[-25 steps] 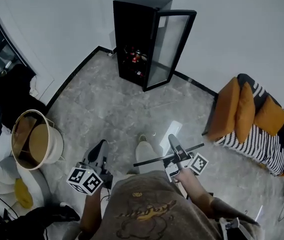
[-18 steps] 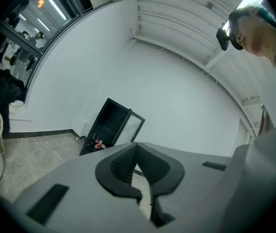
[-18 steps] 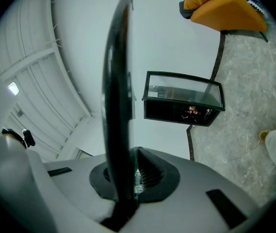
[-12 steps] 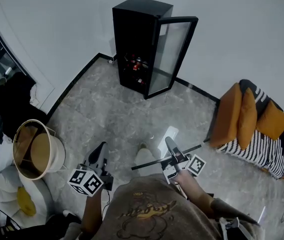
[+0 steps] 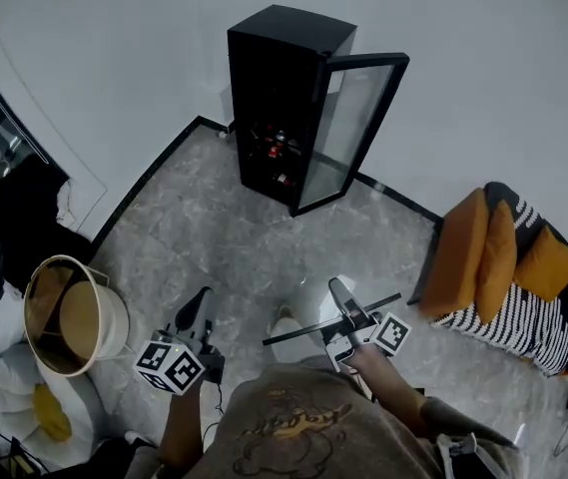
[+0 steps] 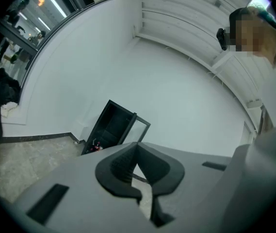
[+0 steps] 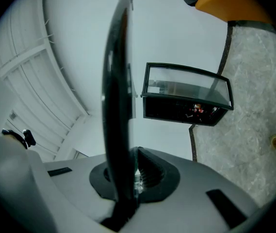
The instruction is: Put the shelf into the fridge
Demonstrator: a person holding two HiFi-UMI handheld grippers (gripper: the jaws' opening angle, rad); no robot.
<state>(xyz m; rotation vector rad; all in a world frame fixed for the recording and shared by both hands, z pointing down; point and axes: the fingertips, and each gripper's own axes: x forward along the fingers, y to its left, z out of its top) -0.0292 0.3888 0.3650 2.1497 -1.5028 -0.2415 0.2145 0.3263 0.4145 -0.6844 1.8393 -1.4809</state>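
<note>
Right claw [image 5: 337, 291] clenched on shelf [image 5: 293, 333] edge, held low; left claw [image 5: 201, 299] closed, empty; fridge [image 5: 274, 78] door open.

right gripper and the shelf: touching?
Touching. The right gripper view shows the right gripper with its jaws closed on the edge of the shelf, which runs up from between them with no gap.

Bare marble floor [image 5: 234, 233] lies open between the person and the black fridge [image 5: 279, 78] standing against the wall. Its glass door [image 5: 348, 128] is swung wide at the right, leaving the front unblocked. Bottles [image 5: 276, 150] sit low inside. A round basket [image 5: 69, 307] flanks the left and a striped sofa [image 5: 508, 267] the right, both well apart from that path. The shelf [image 5: 331, 319], clamped in the right gripper [image 5: 339, 297], lies crosswise.
</note>
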